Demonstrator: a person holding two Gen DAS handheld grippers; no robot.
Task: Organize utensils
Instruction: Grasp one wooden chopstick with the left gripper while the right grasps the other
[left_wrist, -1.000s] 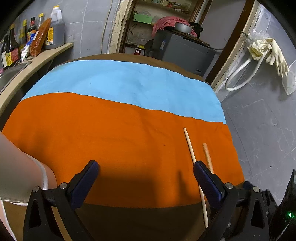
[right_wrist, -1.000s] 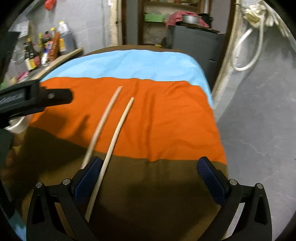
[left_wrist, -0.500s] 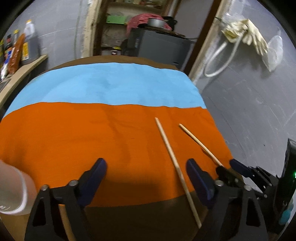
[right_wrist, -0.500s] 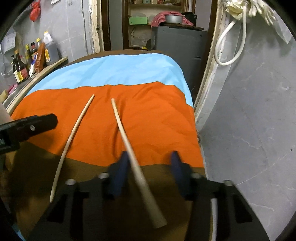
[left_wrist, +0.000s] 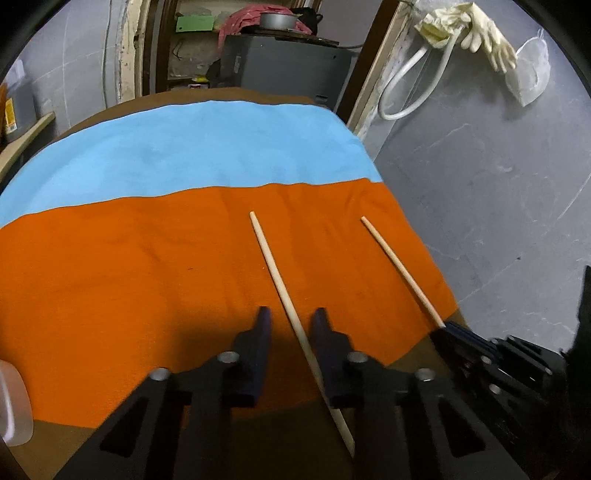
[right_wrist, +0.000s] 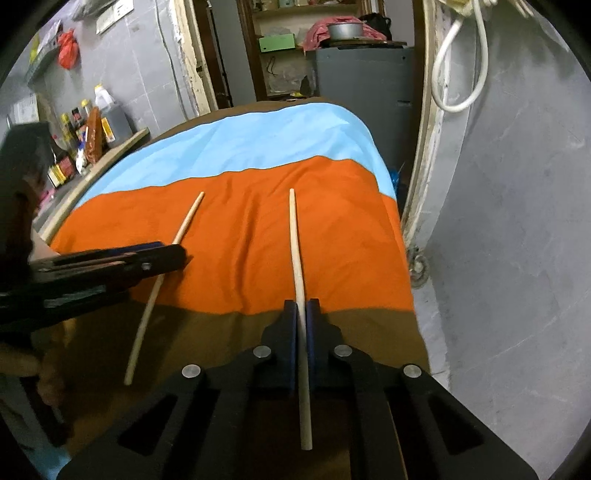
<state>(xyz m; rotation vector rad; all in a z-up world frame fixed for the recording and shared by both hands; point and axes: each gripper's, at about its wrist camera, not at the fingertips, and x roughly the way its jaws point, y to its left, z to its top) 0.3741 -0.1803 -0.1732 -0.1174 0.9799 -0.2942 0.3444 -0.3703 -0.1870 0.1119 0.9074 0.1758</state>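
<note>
A: Where are the two chopsticks?

B: Both lie on the orange cloth (left_wrist: 129, 277), well apart, thin tips toward the blue cloth (left_wrist: 192, 147). I have one per gripper. The right chopstick (right_wrist: 297, 258) runs straight down the middle of my right gripper (right_wrist: 301, 306); the left chopstick (left_wrist: 280, 280) runs on a slant between the jaws of my left gripper (left_wrist: 290, 317).

A: Gripper state?

B: Right gripper is clamped on its chopstick, pads tight against the wood, with the thick end sticking back past the jaws. Left gripper's jaws are closing, narrow now; the stick is between them and a gap shows on the left side, so I judge no grip yet there.

A: Why low on the shaft?

B: My guess: the thick end gives the pads more wood to bite, and the long thin part stays free to steer. Taking one in each gripper lets me bring them side by side as a pair.

A: Risks?

B: The left stick crosses the jaws at an angle, so it may roll or pivot as they close. The cloth is soft and wrinkled and could snag a tip. The counter (right_wrist: 351, 325) edge is near on the right.
</note>
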